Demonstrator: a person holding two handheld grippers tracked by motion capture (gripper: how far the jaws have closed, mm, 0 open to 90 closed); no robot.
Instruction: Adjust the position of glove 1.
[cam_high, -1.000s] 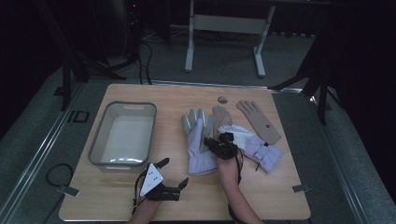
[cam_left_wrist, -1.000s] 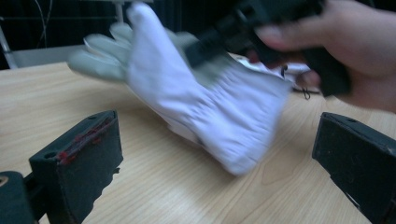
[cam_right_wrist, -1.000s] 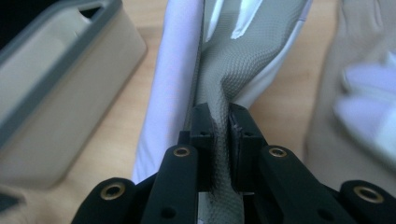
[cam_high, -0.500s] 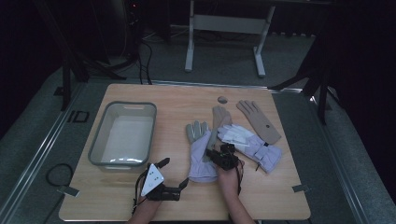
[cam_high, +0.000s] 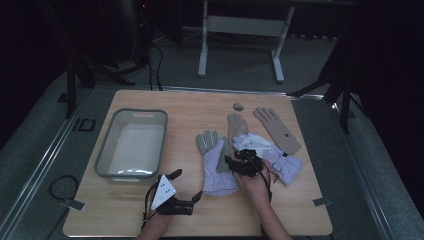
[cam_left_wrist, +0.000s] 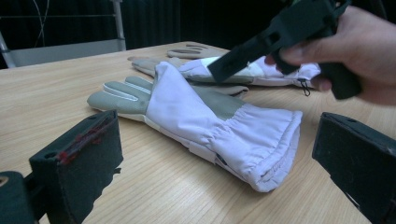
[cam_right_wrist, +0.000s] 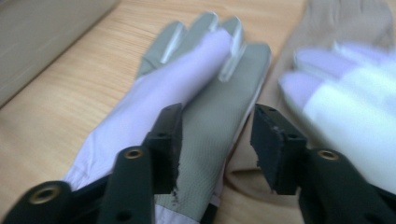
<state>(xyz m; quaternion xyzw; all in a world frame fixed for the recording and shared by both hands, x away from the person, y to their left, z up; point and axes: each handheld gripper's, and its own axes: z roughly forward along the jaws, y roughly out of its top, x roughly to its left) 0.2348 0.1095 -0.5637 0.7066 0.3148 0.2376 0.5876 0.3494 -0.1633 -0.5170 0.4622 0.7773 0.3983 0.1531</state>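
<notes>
Nearest the person, the left gripper is held over bare table with its jaws wide apart and nothing between them. Just beyond, the right gripper has just been opening; its jaws now stand parted above the lavender-and-grey glove, whose grey palm shows between the pads without being pinched. Compared with a second ago, the glove has been dragged nearer and laid flat, so it appears released. Farther off, the white glove is blurred, and the tan glove beneath it is largely covered.
</notes>
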